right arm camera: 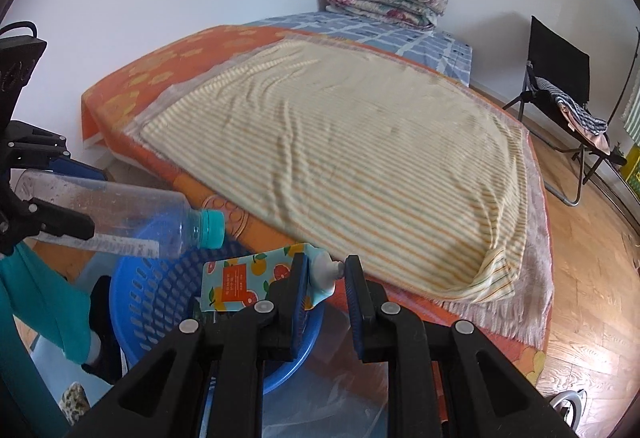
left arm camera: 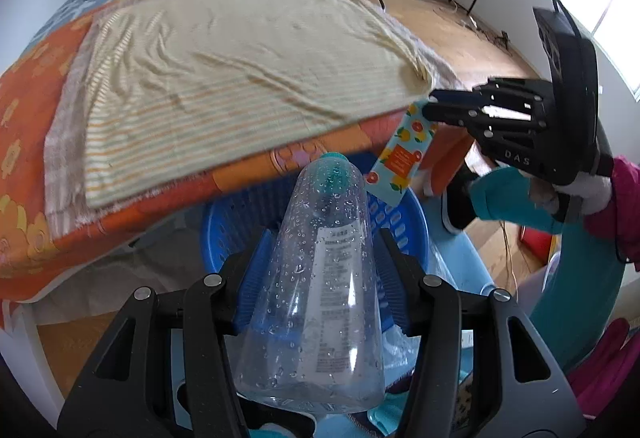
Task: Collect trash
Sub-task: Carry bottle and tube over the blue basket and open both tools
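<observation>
We hold two pieces of trash above the blue basket (left arm camera: 404, 226), which sits on the floor just off the near edge of the bed (right arm camera: 112, 97). Our left gripper (left arm camera: 316, 278) pinches a clear plastic bottle (left arm camera: 320, 278) around its middle, the pads pressed on its wet, droplet-covered sides, the teal cap (right arm camera: 210, 229) pointing out over the basket's rim. Our right gripper (right arm camera: 326, 278) pinches a flat fruit-printed pouch (right arm camera: 240, 280) at its white spout end, so most of the pouch hangs off to one side, over the basket's near wall.

What worries us first is the bottle. It is empty, thin-walled and slick, so it could slide in the pads or buckle and squirt sideways; if let go from here, its cap end could catch the rim and tip the bottle onto the floor. The pouch is held off-centre by a small tip. It could swing or twist, and on release drift past the rim rather than into the basket. The two grippers are also near each other over one small opening, so we risk knocking one item with the other. The basket is light, and a bump on its rim could shove or tip it.
</observation>
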